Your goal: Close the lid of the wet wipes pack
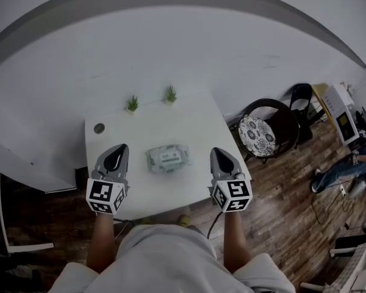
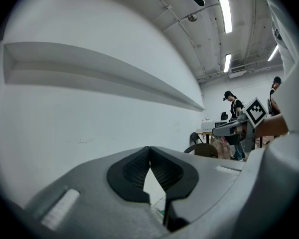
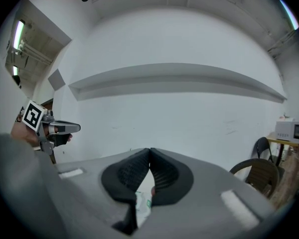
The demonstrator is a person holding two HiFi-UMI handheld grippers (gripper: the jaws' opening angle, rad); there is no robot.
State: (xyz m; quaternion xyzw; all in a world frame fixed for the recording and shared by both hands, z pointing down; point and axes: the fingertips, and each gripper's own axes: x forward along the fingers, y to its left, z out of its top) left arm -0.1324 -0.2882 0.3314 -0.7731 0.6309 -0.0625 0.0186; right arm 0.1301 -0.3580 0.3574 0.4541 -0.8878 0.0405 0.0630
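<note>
**Both tongs shut and empty, flanking the wipes pack**

We see the pale, soft, rectangular wet wipes pack (image 1: 168,158) lying flat near the middle of the white, square-topped table (image 1: 189,124). Bare tabletop lies on every side of the pack. Its lid is too small in the head view for us to tell whether it lies shut.

Behind the pack, two small green potted plants (image 1: 132,104) stand at the table's far edge against the plain white wall (image 1: 171,47), well apart from the pack. Behind the pack and to its left, a small round grey disc (image 1: 99,128) sits in the tabletop near the corner. To the right of the pack, beyond the table's edge, a dark round-backed chair with a patterned cushion (image 1: 259,136) stands on the brown wooden plank floor (image 1: 280,212). The table's near edge runs close in front of the pack, on the person's side.

The grey left gripper (image 1: 119,148) hovers to the left of the pack and the grey right gripper (image 1: 218,151) to its right. Each is near the pack without touching it. Both point away from the person, roughly parallel, with bare forearms reaching forward behind them.

In the left gripper view, the left gripper (image 2: 149,149) has its black ribbed pads meeting at the tips, with nothing held between them. The right gripper (image 3: 149,151) shows the same in its own view: tips together, and empty.
</note>
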